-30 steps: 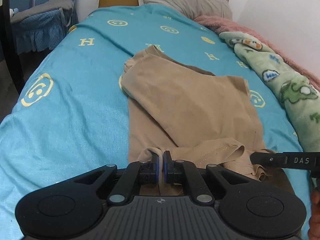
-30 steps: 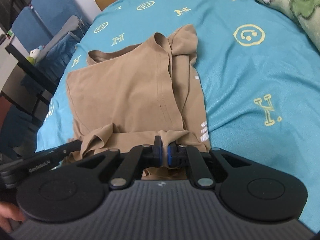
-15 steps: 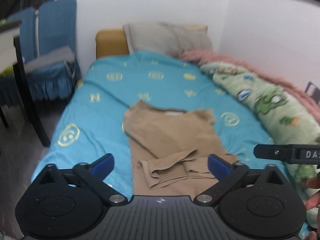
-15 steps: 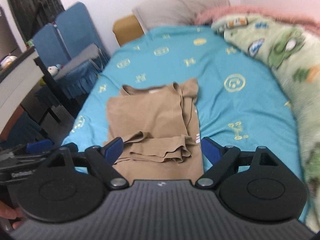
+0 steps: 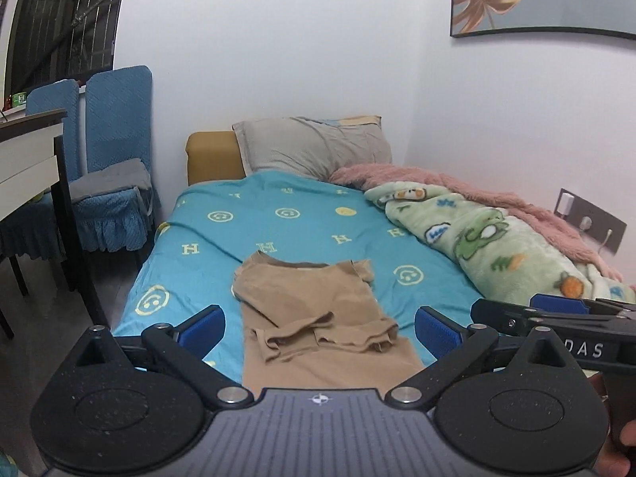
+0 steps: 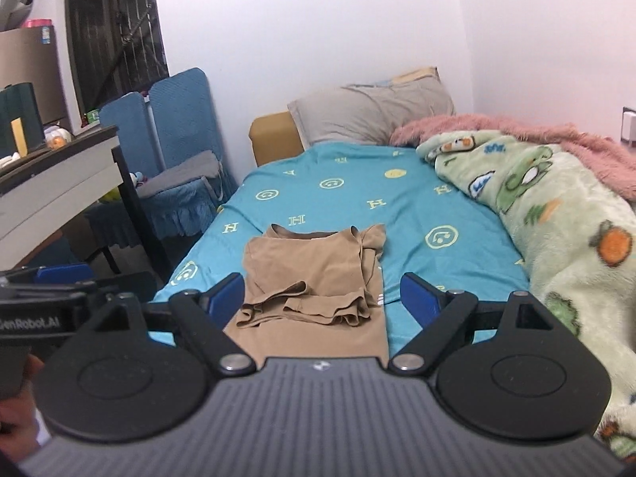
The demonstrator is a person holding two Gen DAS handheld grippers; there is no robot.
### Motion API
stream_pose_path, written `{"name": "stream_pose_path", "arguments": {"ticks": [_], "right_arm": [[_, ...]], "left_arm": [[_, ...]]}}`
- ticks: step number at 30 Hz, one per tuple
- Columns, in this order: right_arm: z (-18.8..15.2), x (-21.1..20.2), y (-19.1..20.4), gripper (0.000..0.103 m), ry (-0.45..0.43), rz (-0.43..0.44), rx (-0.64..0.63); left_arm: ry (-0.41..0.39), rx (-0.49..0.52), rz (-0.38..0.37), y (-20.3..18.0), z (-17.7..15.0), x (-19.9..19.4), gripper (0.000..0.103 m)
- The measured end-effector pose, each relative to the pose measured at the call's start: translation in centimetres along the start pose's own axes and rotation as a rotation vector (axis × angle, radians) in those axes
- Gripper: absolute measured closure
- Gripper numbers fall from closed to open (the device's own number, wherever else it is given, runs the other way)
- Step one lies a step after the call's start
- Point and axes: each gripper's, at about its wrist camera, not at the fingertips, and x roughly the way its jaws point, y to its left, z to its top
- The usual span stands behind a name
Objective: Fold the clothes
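A tan garment [image 5: 314, 310] lies partly folded on the teal bedsheet [image 5: 278, 218], its lower hem doubled back onto its middle in a rumpled band. It also shows in the right wrist view [image 6: 314, 278]. My left gripper [image 5: 318, 330] is open and empty, held above and short of the garment. My right gripper [image 6: 322, 298] is open and empty, also raised clear of it. The right gripper's body shows at the right edge of the left wrist view [image 5: 556, 318].
A green cartoon blanket [image 5: 497, 246] and pink blanket [image 5: 457, 183] lie along the bed's right side by the wall. A grey pillow [image 5: 310, 147] is at the head. Blue chairs [image 5: 111, 167] and a table [image 6: 51, 183] stand left of the bed.
Both grippers were shut on the garment's hem a second ago. They have let go, opened wide, and pulled back and up away from the bed. The hem now rests folded on the garment.
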Motion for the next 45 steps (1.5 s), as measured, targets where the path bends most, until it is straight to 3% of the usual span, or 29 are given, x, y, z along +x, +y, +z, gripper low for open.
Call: {"name": "stream_pose_path", "arguments": {"ticks": [4,9,13,17,19,22,24,29,32,35,37,39,43,45], "right_arm": [[-0.8,-0.5,-0.2,0.016,-0.001,-0.004,0.008],[-1.1,-0.2,-1.4,0.016,0.024,-0.02,0.085],[-2.0,0.9,-1.7,0.016,0.086,-0.029,0.116],[-2.6,2.1,-2.3,0.016,0.149,-0.058,0.163],[-2.8,2.5,-2.8,0.016,0.17,-0.052,0.2],[-3.2,2.7,-3.7,0.016,0.185,-0.051,0.255],[-3.3,2.8,-4.3,0.016,0.193,-0.049,0.292],[-3.5,3.2,-5.1,0.016,0.203,-0.055,0.353],[-3.8,3.5,-5.5,0.016,0.221,-0.04,0.401],[-4.1,3.8,-6.0,0.016,0.239,-0.026,0.448],[-4.3,4.0,-6.3,0.016,0.251,-0.016,0.48],[-4.4,4.2,-6.6,0.016,0.263,-0.006,0.511],[-4.8,4.6,-7.2,0.016,0.287,0.013,0.575],[-5.1,4.9,-7.3,0.016,0.299,0.037,0.611]], "left_arm": [[0.034,-0.038,-0.012,0.1,-1.6,-0.5,0.0],[0.267,-0.262,-0.141,2.7,-6.3,4.5,0.001],[0.437,-0.328,-0.154,3.7,-8.6,9.1,0.004],[0.51,-0.418,-0.166,4.7,-9.1,12.8,0.004],[0.543,-0.511,-0.194,5.5,-9.6,14.9,0.005],[0.544,-0.671,-0.207,7.1,-10.8,17.0,0.004],[0.503,-0.739,-0.234,7.9,-11.3,17.1,0.002],[0.454,-0.888,-0.307,9.8,-12.7,16.2,0.003],[0.398,-0.933,-0.312,10.6,-12.4,16.0,0.007],[0.333,-0.958,-0.293,11.1,-12.3,16.3,0.023],[0.305,-0.974,-0.292,11.3,-12.6,16.4,0.041],[0.273,-0.988,-0.313,11.4,-12.7,16.2,0.048],[0.328,-0.96,-0.277,11.2,-12.8,17.0,0.049],[0.343,-0.995,-0.27,11.5,-13.1,17.5,0.05]]}}
